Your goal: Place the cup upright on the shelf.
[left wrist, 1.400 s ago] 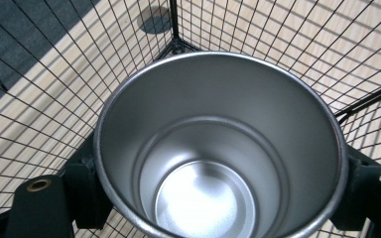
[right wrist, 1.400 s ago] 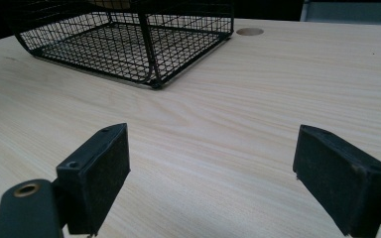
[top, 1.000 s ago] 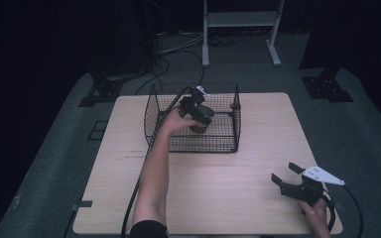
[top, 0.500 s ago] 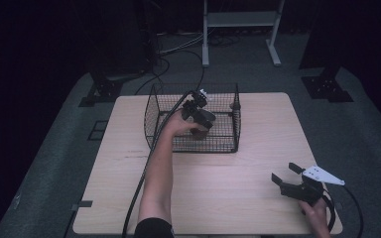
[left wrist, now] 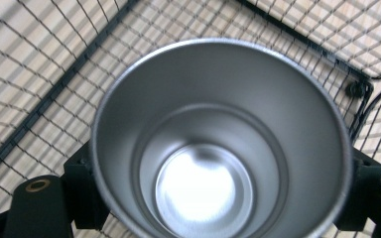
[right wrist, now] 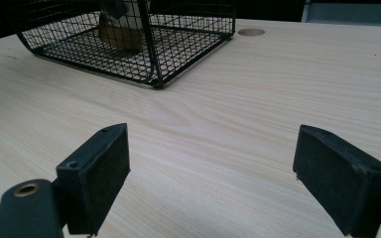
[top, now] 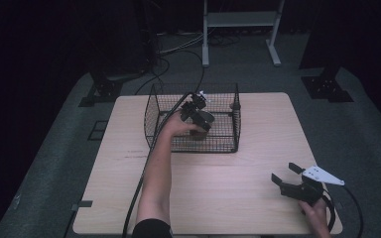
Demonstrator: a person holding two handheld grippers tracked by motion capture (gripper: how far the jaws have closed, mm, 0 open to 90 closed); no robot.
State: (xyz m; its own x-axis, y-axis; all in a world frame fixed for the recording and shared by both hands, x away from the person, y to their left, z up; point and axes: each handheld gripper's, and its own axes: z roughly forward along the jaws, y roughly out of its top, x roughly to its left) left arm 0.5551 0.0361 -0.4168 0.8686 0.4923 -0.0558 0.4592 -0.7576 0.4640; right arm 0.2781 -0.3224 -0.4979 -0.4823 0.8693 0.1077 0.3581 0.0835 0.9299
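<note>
A shiny metal cup (left wrist: pixel 218 124) stands mouth-up and empty between the jaws of my left gripper (left wrist: pixel 218 183), which press its sides from left and right. Cup and left gripper (top: pixel 198 111) are inside the black wire basket (top: pixel 193 144) at the far middle of the wooden table (top: pixel 218 188). In the high view the hand and gripper cover the cup. My right gripper (top: pixel 283 172) rests low near the table's front right corner. Its jaws stand wide apart with nothing between them, pointing toward the basket (right wrist: pixel 129 54).
The basket's mesh floor and walls (left wrist: pixel 30 74) surround the cup closely. A round cable hole (right wrist: pixel 251 32) sits in the tabletop beyond the basket. The left gripper's cable (top: pixel 144 173) trails over the basket's near wall along the forearm. Bare wood (right wrist: pixel 203 99) lies between the right gripper and the basket.
The left gripper with the cup has sunk slightly lower and nearer inside the basket. The right gripper has stayed put.
</note>
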